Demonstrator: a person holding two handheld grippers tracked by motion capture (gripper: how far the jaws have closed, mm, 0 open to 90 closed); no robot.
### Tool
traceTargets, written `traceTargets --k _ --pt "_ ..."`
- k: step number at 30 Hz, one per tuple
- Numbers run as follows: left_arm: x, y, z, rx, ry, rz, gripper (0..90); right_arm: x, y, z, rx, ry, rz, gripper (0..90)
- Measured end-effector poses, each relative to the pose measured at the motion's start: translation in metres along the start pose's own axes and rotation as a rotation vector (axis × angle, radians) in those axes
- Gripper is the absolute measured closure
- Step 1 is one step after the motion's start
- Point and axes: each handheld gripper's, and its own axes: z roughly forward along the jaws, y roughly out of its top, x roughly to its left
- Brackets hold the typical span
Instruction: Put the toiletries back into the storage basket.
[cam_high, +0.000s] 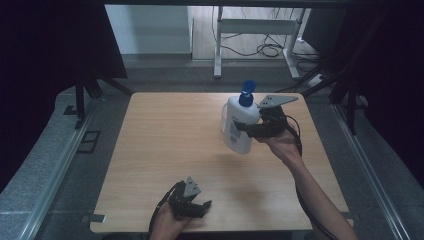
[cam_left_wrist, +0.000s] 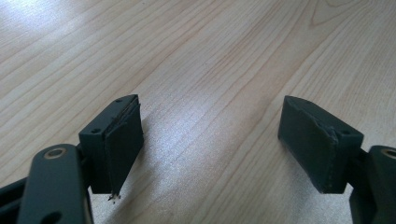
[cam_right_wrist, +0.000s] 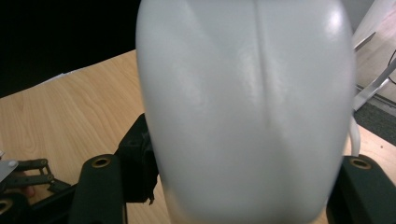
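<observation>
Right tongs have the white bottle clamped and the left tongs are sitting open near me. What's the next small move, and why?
Probably bring the left tongs toward the bottle: they sit open over bare table, while the right tongs are clamped on its body and its blue cap looks flipped open.

Pale wood grain runs across the desk (cam_high: 165, 145), smooth with a soft satin sheen where the light pools. The bottle (cam_high: 239, 125) looks like milky white plastic, semi-glossy, a faint moulded seam running down its side, a printed paper-like label on the front. Its cap (cam_high: 246, 93) is bright blue plastic. The left gripper (cam_left_wrist: 210, 144) shows matt black pads, rubbery, one fraying at its lower corner, on dull black brackets with brass-coloured rivets. The right gripper (cam_high: 250, 129) carries a flat grey matt plate.
</observation>
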Motion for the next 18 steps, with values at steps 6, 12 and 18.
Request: traceTargets --k 6,12,18 --pt "0.000 0.000 0.000 -0.001 0.000 -0.004 21.4 -0.008 0.011 0.003 -0.006 -0.002 -0.008 37.5" --pt "0.000 0.000 0.000 -0.001 0.000 -0.004 21.4 -0.016 0.024 0.006 -0.019 -0.009 -0.018 37.5" --pt "0.000 0.000 0.000 0.000 0.000 -0.003 21.2 -0.022 0.032 0.011 -0.023 -0.017 -0.027 37.6"
